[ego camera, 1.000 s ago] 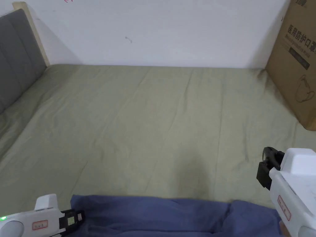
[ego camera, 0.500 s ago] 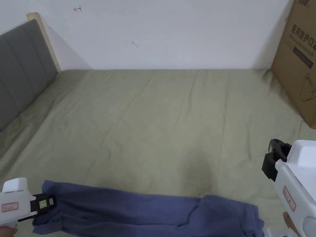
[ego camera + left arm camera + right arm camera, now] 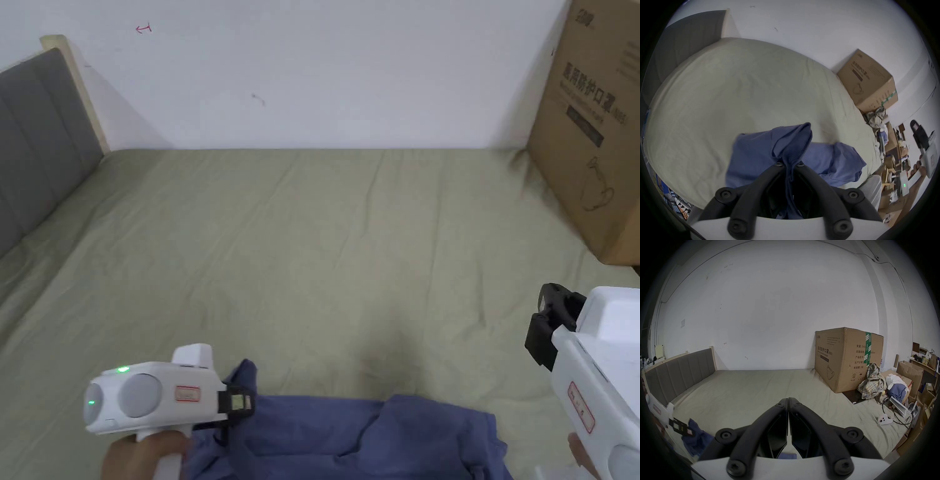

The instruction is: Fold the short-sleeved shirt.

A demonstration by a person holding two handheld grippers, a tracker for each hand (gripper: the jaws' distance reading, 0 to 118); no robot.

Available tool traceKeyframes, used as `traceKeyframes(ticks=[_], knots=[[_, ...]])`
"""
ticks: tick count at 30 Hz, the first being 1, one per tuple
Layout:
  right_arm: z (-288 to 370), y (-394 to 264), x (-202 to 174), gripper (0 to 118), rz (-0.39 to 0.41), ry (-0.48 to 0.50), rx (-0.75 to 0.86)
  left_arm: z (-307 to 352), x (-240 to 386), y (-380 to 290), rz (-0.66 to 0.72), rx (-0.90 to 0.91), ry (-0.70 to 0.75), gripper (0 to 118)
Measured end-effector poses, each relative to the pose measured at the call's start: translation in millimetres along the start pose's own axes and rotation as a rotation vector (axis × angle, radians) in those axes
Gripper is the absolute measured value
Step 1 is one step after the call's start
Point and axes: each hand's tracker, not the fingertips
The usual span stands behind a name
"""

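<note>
While the blue shirt [image 3: 375, 431] lies bunched along the near edge of the bed [image 3: 325, 250], the left tongs [image 3: 789, 164] are clamped on a raised fold of it. The right tongs [image 3: 788, 400] are pressed together on nothing, held above the bed near the cardboard box [image 3: 594, 131].

Shirt [image 3: 375, 431] plain blue; bedsheet [image 3: 325, 250] olive-green; headboard [image 3: 31, 137] grey; box [image 3: 594, 125] brown at 2 o'clock; grippers white with black jaws.

the left gripper [image 3: 240, 403] has carried the shirt's [image 3: 375, 431] left end rightward, bunching it.
</note>
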Motion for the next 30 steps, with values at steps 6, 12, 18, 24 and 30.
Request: traceKeyframes(ticks=[6, 12, 18, 24, 30], knots=[[3, -4, 9, 0, 0.004, -0.021, -0.007, -64, 23, -12, -0.001, -0.105, 0.045, 4], [5, -5, 12, 0, -0.002, -0.033, -0.020, -74, 42, -19, -0.073, -0.122, 0.053, 63], [4, -1, 13, 0, -0.006, -0.032, -0.014, -20, 55, -11, -0.142, 0.077, 0.031, 101], [4, 6, 11, 0, -0.008, -0.022, 0.006, 33, 42, -10, -0.245, 0.313, 0.177, 92], [4, 6, 11, 0, -0.011, -0.018, 0.007, 29, 8, -25, -0.294, 0.370, 0.278, 1]])
